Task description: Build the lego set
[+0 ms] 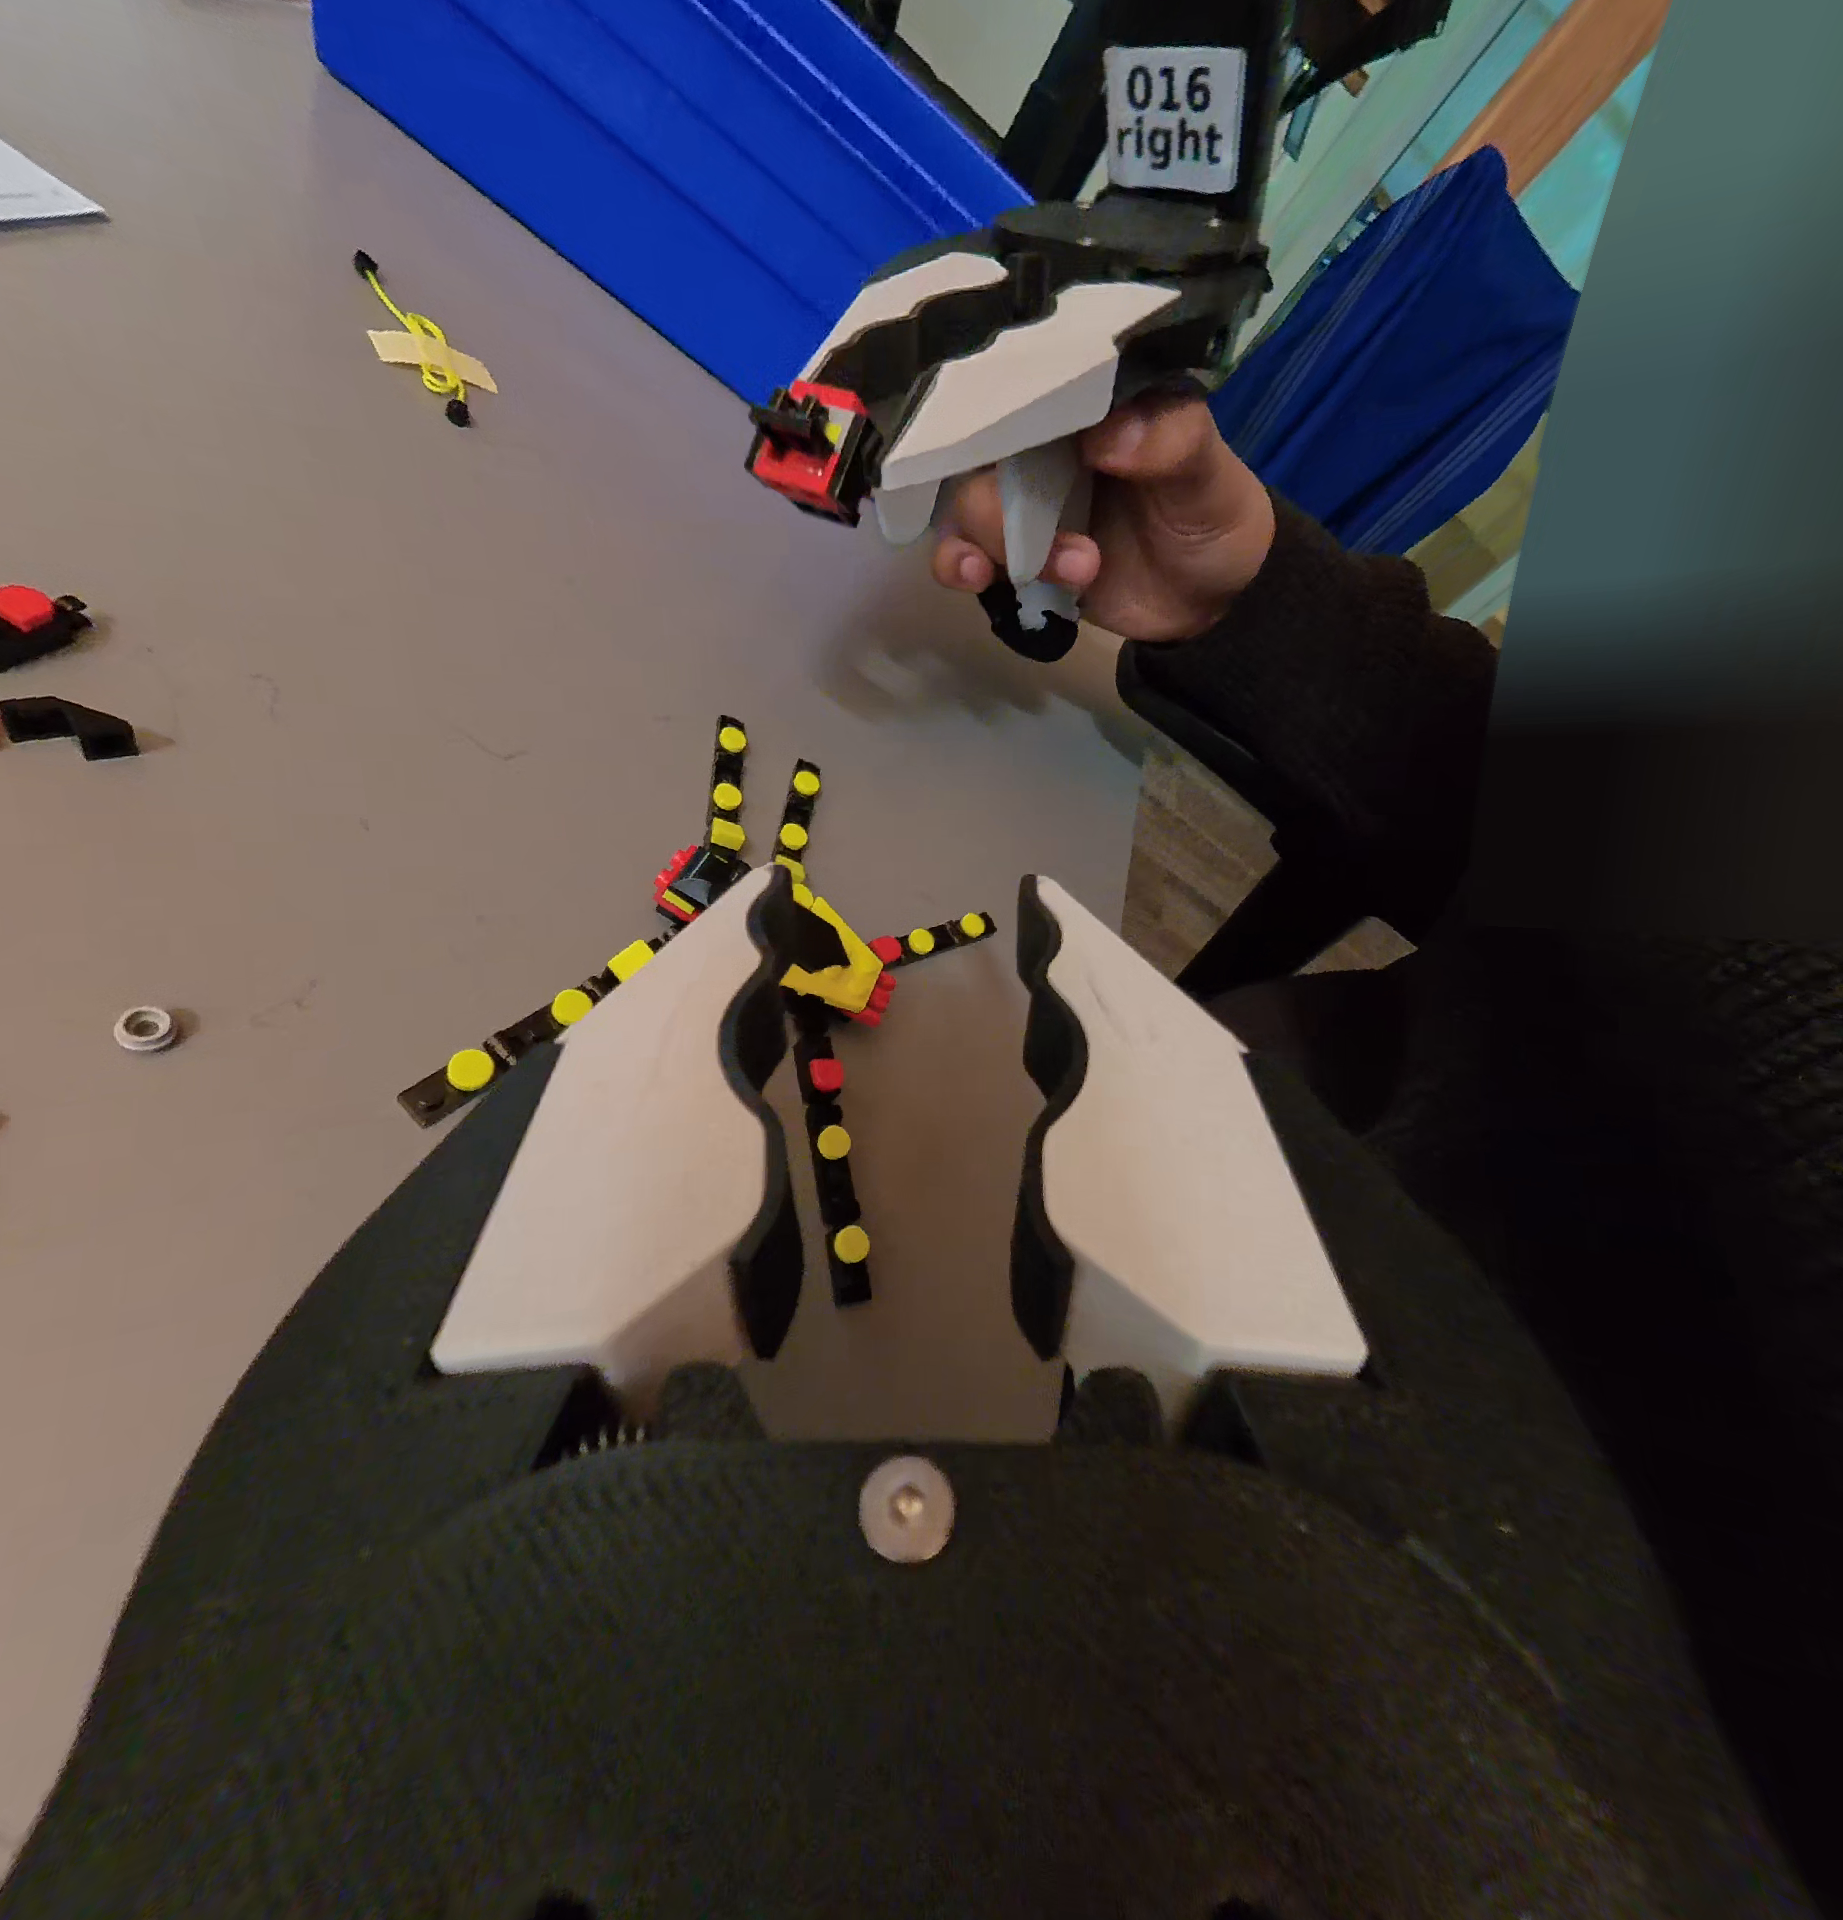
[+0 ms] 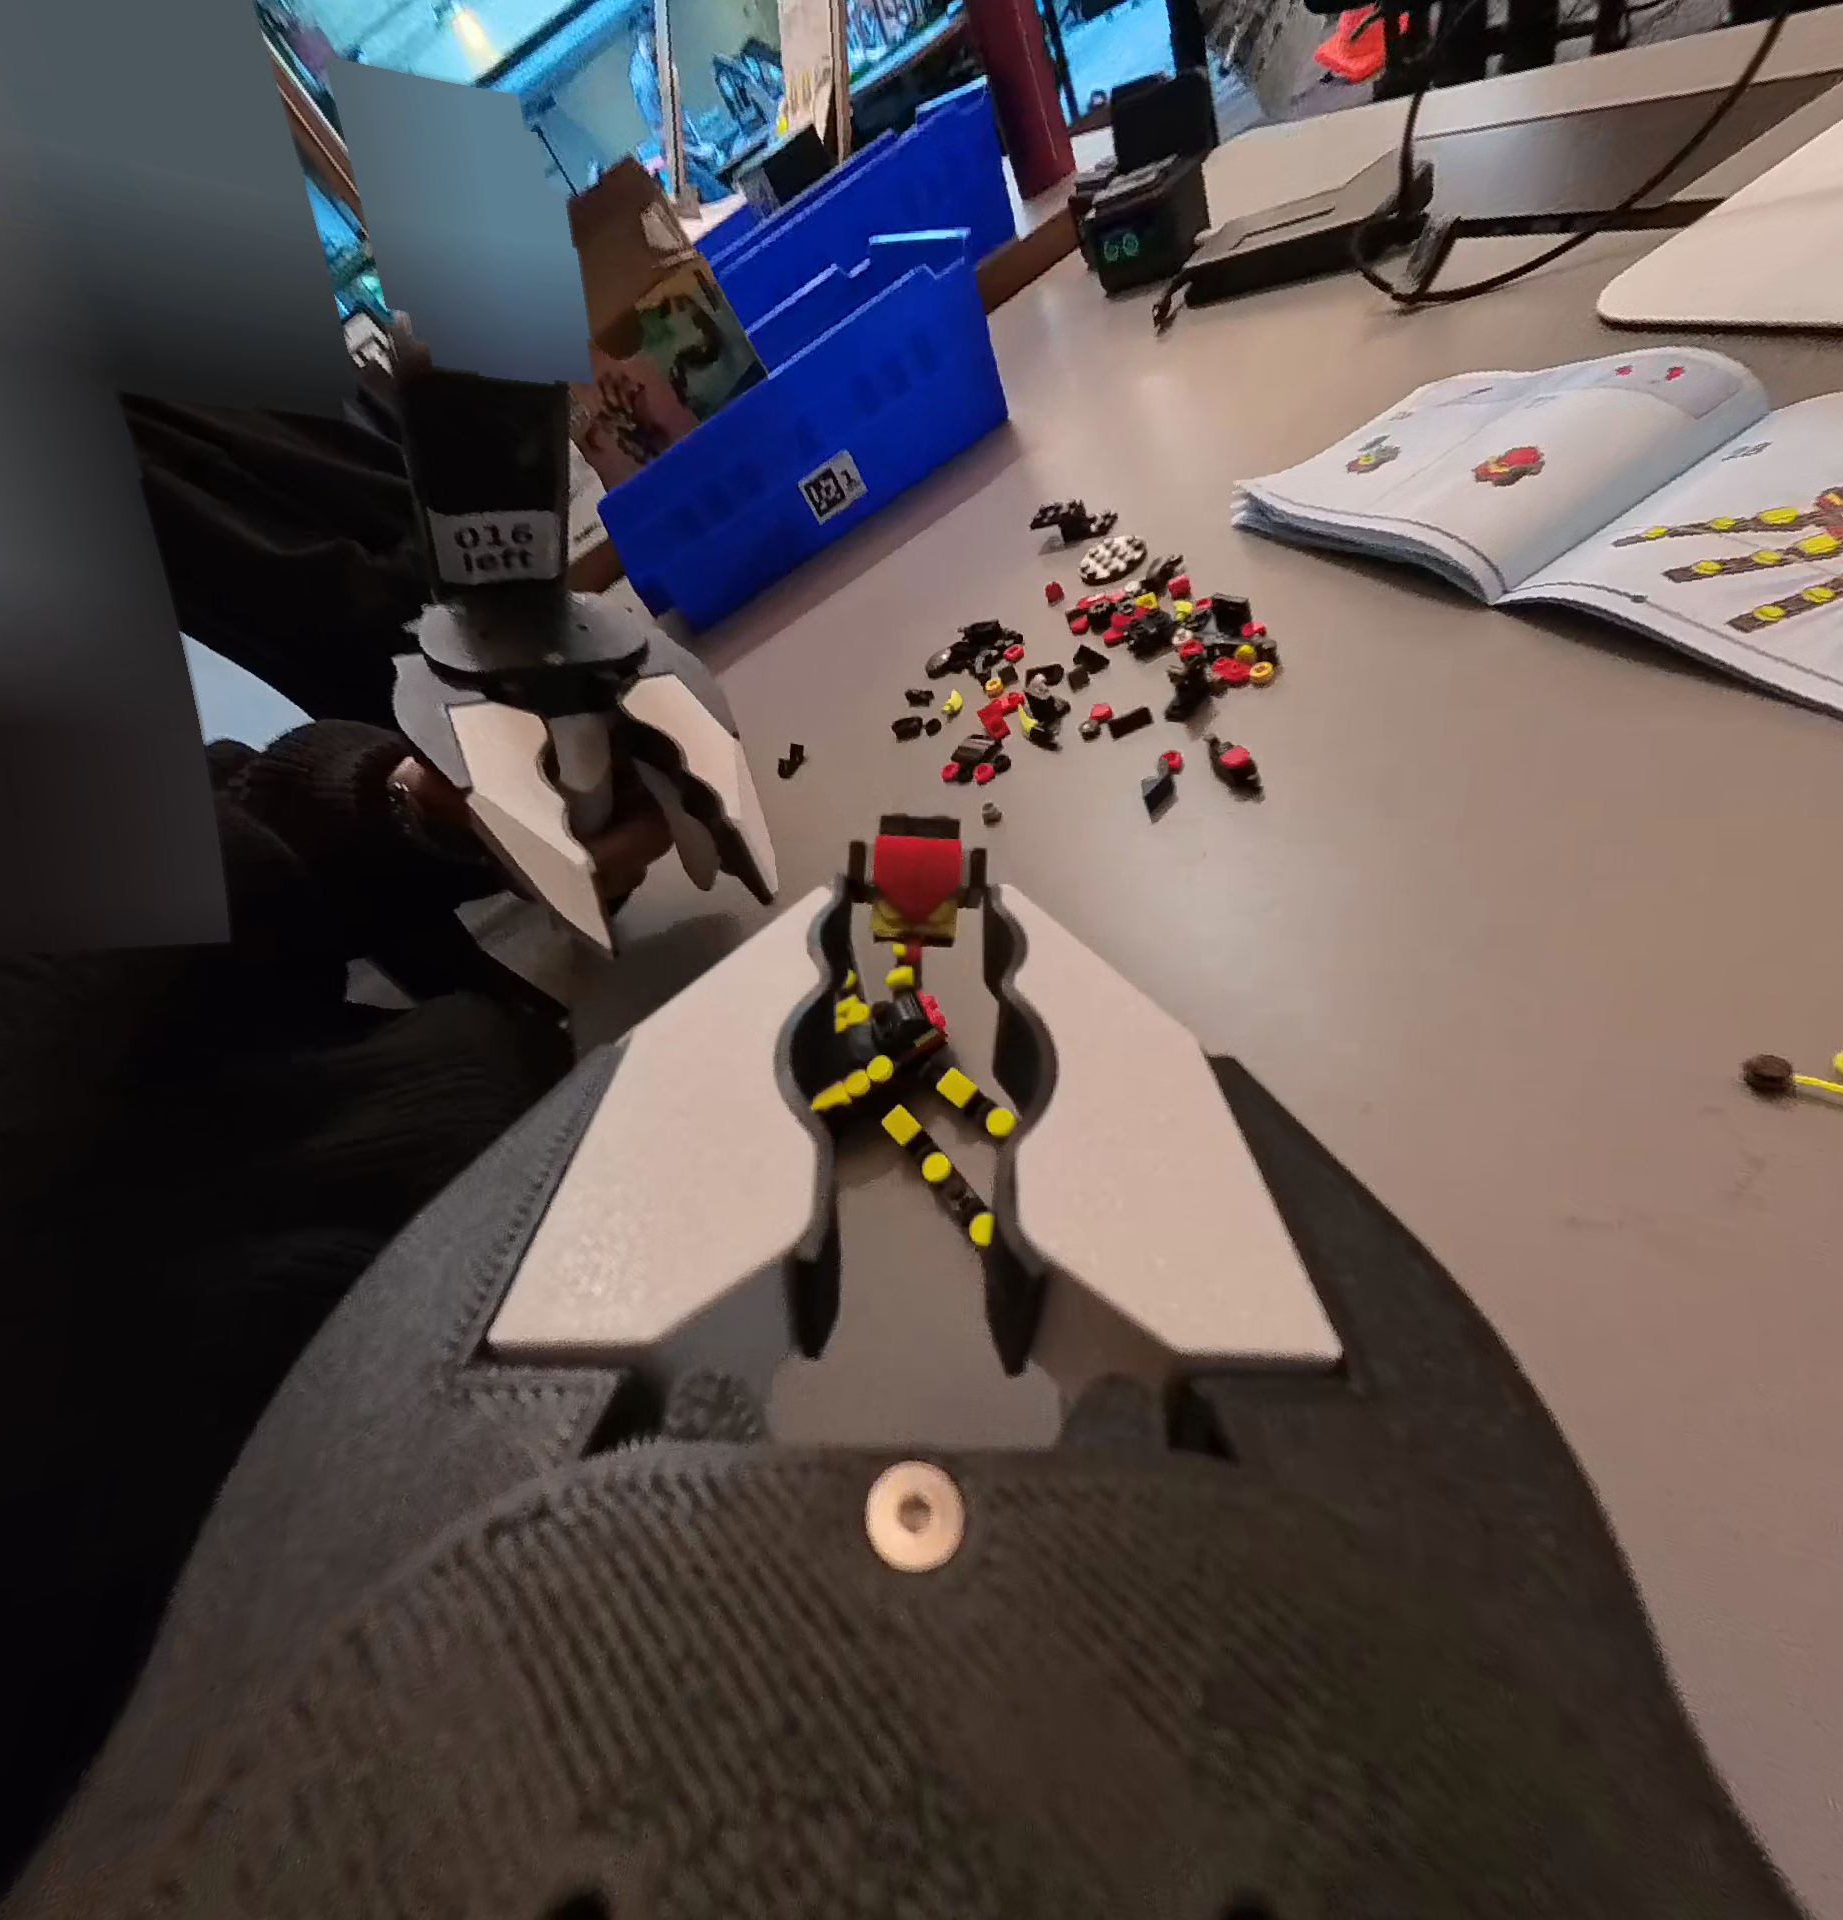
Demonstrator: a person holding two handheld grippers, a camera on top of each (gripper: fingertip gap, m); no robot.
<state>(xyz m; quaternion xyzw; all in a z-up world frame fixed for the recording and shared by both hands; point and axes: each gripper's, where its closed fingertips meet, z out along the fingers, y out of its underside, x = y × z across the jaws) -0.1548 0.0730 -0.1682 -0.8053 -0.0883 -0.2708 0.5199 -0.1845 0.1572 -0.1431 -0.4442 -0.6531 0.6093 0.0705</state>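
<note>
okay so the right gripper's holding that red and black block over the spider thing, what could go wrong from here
The red and black block sits only at the right gripper fingertips, so pressing down could twist or drop it. The spider build lies unheld near the table edge, under the open left gripper; a push could slide it or bend its thin legs.

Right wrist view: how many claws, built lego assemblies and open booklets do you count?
Claws: 2, left claw and right claw
Lego assemblies: 2, red block held, legged model on table
Open booklet: 1
Total: 5
</note>
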